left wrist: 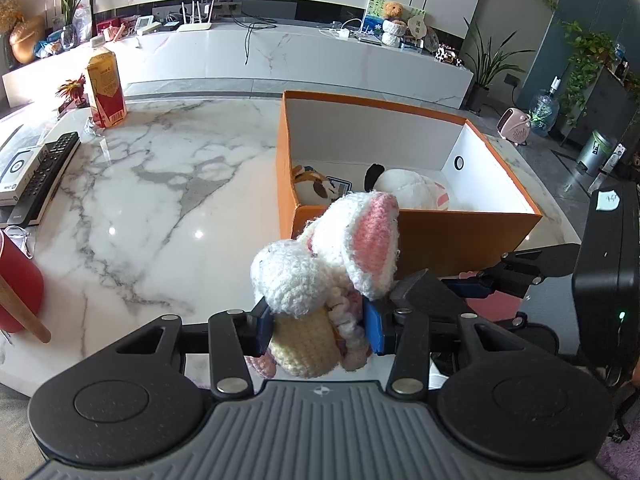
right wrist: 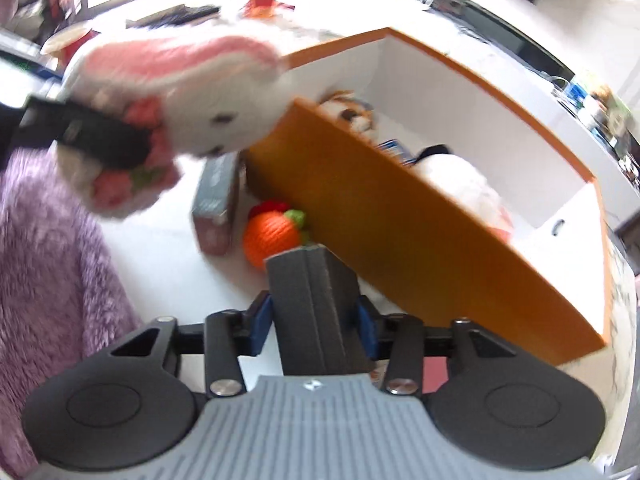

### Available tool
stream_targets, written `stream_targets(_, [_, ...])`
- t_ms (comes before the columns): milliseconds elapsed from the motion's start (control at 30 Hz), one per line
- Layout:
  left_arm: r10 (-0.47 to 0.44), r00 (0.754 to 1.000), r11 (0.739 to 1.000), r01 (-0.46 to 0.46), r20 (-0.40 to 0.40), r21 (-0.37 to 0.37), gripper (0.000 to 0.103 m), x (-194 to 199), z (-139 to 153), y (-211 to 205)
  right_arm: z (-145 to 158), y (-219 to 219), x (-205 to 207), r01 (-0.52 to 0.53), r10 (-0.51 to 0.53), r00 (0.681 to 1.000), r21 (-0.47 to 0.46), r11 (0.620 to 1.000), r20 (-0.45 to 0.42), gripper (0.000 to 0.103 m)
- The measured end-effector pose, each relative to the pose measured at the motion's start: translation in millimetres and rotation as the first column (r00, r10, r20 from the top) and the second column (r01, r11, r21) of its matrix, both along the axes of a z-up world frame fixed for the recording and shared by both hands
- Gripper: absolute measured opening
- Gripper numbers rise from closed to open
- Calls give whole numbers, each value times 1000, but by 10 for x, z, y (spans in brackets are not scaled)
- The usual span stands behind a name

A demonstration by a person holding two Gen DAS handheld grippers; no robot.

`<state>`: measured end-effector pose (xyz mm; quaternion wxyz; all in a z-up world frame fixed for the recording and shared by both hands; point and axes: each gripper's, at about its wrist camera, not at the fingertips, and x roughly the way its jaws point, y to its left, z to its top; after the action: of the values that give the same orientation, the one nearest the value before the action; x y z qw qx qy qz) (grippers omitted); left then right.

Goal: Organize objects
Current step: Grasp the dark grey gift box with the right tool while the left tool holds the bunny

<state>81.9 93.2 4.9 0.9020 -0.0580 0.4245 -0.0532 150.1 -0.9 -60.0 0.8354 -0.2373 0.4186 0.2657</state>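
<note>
1. My left gripper (left wrist: 320, 330) clamps a crocheted white rabbit (left wrist: 320, 276) around its cream-yellow body; the blue pads press in from both sides, so the jaws sit partly closed on the toy, its pink-lined ears flopping forward above the fingers.

2. The rabbit hangs just in front of the near wall of the orange box (left wrist: 452, 240), which stands on the marble table (left wrist: 160, 184). From my right wrist camera the same rabbit (right wrist: 192, 92) shows blurred at upper left, near the box's corner.

3. My right gripper (right wrist: 316, 328) grips a dark grey block (right wrist: 316, 304) — the blue pads touch both of its flanks, jaws closed down to the block's width. It sits beside the long orange wall of the box (right wrist: 400, 232).

4. Inside the box lie a calico plush cat (left wrist: 314, 184) at the left end and a white plush with a black ear (left wrist: 408, 190) to its right, with a small blue-edged card (left wrist: 339, 185) between them.

5. On the table outside the box, seen from the right wrist, an orange yarn carrot (right wrist: 268, 240) rests against the box's wall, and a grey-and-pink carton (right wrist: 214, 208) lies just beside it.

6. Farther off on the table stand a yellow drink carton (left wrist: 105, 88) and a black remote (left wrist: 44, 176) — both well apart from the box.
</note>
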Motion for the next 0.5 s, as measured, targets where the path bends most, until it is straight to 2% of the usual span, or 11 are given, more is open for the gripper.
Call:
stream_targets(133, [-7, 1000, 1000, 7, 12, -3, 52, -33, 62, -42, 210, -188, 33, 70, -69, 997, 104, 992, -21, 38])
stream_targets(500, [-58, 996, 997, 61, 68, -54, 52, 42, 316, -266, 699, -669, -113, 168, -173, 985, 280, 945, -7, 38])
